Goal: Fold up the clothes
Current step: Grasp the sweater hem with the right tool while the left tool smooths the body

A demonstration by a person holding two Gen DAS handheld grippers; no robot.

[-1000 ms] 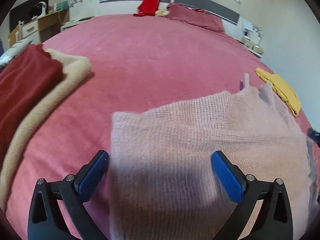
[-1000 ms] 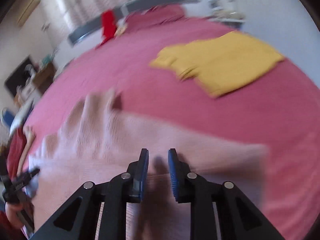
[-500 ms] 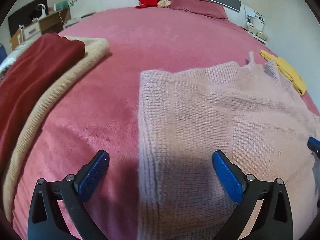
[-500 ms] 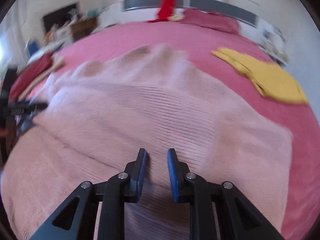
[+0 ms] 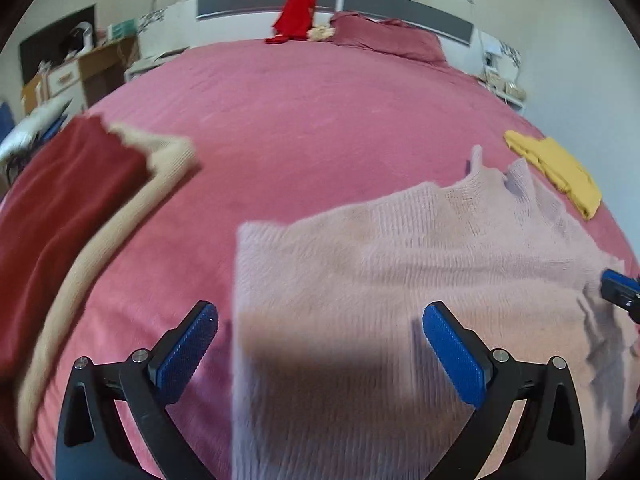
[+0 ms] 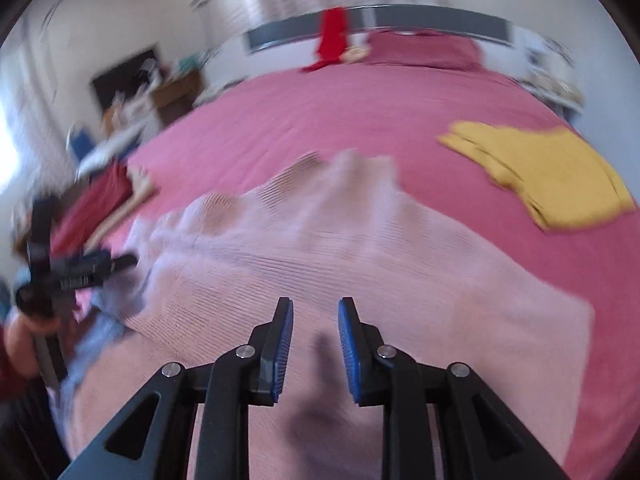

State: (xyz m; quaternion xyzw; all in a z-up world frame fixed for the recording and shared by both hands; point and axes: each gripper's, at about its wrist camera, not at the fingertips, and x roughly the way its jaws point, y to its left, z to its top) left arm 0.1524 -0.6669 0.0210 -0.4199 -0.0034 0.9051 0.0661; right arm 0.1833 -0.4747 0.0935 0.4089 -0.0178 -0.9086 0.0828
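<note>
A pale pink knit sweater [image 5: 400,280] lies spread on the pink bed; it also fills the lower half of the right wrist view [image 6: 360,248]. My left gripper [image 5: 320,344] is wide open and empty, just above the sweater's left edge. My right gripper [image 6: 314,340] hovers over the sweater with its jaws a narrow gap apart and nothing between them. The right gripper's tip shows at the right edge of the left wrist view [image 5: 618,288]. The left gripper shows at the left of the right wrist view [image 6: 76,270].
A folded yellow garment [image 5: 556,172] lies at the bed's right edge, also in the right wrist view [image 6: 540,172]. A dark red garment on a beige one [image 5: 68,200] lies at the left. A red garment [image 5: 294,12] hangs on the headboard beside a pillow [image 5: 384,36]. A desk [image 5: 80,76] stands far left.
The left gripper has drawn back a little from the sweater and stays open. The right gripper's jaws have widened slightly and its view swung; the sweater lies flatter.
</note>
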